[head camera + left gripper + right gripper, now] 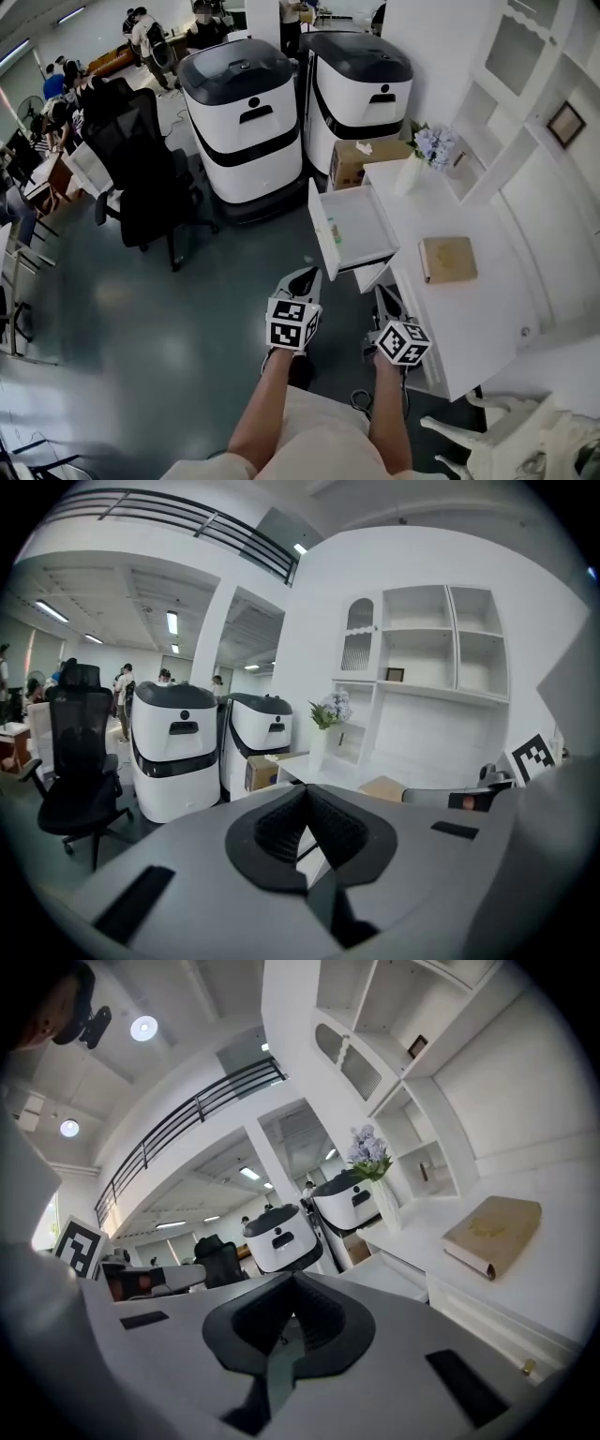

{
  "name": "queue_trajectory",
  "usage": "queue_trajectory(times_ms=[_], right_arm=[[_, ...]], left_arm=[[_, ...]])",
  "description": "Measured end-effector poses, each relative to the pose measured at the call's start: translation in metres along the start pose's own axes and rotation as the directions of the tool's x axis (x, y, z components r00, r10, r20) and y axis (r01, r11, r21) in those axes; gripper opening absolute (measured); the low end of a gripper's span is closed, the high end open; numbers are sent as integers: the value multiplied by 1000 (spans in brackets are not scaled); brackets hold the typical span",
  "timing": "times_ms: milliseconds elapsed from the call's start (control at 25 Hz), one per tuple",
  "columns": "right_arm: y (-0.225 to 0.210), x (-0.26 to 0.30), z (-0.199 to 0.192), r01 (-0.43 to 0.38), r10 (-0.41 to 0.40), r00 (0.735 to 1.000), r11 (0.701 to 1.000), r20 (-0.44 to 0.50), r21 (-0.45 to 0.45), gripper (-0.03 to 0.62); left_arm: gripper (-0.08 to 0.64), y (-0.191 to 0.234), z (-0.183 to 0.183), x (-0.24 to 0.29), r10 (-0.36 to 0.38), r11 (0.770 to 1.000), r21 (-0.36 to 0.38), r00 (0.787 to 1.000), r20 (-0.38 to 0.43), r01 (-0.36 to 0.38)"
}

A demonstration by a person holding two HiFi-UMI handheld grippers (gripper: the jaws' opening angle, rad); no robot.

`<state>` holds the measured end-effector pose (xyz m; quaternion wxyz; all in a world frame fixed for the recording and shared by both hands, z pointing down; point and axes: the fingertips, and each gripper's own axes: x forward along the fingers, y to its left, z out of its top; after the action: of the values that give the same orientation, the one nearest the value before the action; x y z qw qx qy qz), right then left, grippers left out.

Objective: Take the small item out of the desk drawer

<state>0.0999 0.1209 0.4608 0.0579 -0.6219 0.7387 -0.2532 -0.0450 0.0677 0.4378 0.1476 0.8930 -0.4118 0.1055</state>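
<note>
The white desk (469,314) stands at the right, and its drawer (364,223) is pulled out toward the floor. A small greenish item (335,232) lies in the drawer just behind its front panel. My left gripper (307,276) hovers over the floor just short of the drawer front, its jaws together and empty, as the left gripper view (305,794) also shows. My right gripper (382,293) is beside the desk edge below the drawer. It is shut on nothing in the right gripper view (293,1284).
A tan book (448,259) and a vase of flowers (427,150) sit on the desk. A cardboard box (361,159) and two white-and-black machines (246,112) stand beyond the drawer. A black office chair (141,178) is at the left, a white chair (506,441) at the bottom right.
</note>
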Motion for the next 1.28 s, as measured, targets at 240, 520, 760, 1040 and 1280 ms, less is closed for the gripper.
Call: queue_trajectory(times_ms=[240,520,760,1040,1280], right_arm=[[-24,76,13,50,-49,998,998,-28,25,25],[-51,126,21,137,-136,990,990,-48,19,25],[-63,161,26,133,-147,982,983,-118,-123,25],[-73,226,30,29,-83,965,977,-250,-212,25],[-96,269,37,-30,-44,945,975,-325,-220,25]], left_arm=[[17,42,20,71,-70,998,-6,997,-32,70],[17,71,35,127,-114,993,8,993,-43,114],[17,73,31,157,-118,992,24,990,-73,120],[17,84,32,196,-87,995,40,990,-114,92],[17,98,39,222,-16,999,40,993,-118,21]])
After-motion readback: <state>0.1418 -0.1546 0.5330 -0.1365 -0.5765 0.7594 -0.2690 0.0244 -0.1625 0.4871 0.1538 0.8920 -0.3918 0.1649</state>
